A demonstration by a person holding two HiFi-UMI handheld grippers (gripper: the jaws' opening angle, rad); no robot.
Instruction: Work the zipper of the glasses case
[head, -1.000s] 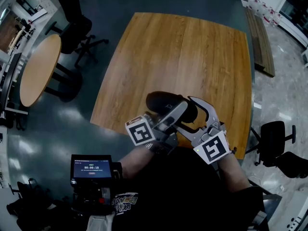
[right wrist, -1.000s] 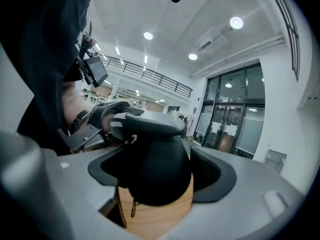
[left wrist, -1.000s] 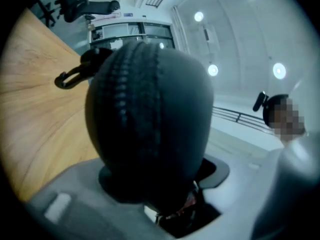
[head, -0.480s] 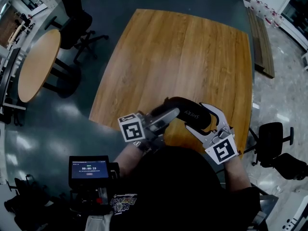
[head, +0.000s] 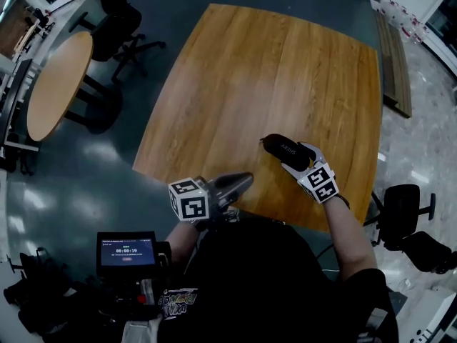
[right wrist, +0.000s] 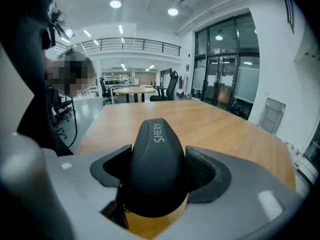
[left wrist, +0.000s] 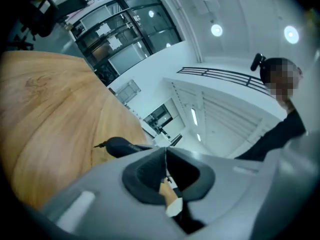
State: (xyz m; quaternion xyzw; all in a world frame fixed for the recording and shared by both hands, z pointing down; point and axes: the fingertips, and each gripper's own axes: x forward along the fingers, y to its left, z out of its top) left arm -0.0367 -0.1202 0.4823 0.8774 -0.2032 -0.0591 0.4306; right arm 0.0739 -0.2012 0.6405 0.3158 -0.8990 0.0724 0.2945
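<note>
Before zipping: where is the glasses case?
Head view, right of centre: the glasses case is in the right gripper, jaws just closing on it, by the near edge of the table.

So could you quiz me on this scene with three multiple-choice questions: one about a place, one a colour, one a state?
1. Where is the glasses case? A. On the round table. B. Between the right gripper's jaws. C. On the floor.
2. What colour is the case? A. Red. B. White. C. Black.
3. How do the left gripper's jaws stand? A. Shut together, empty. B. Wide apart. C. Clamped on the case.
Answers: 1 B, the right gripper view shows its jaws, which have just been closing a little, clasping the case over the wooden table; 2 C, it shows black in the head view; 3 A, the left gripper view shows the jaws meeting with nothing between.
</note>
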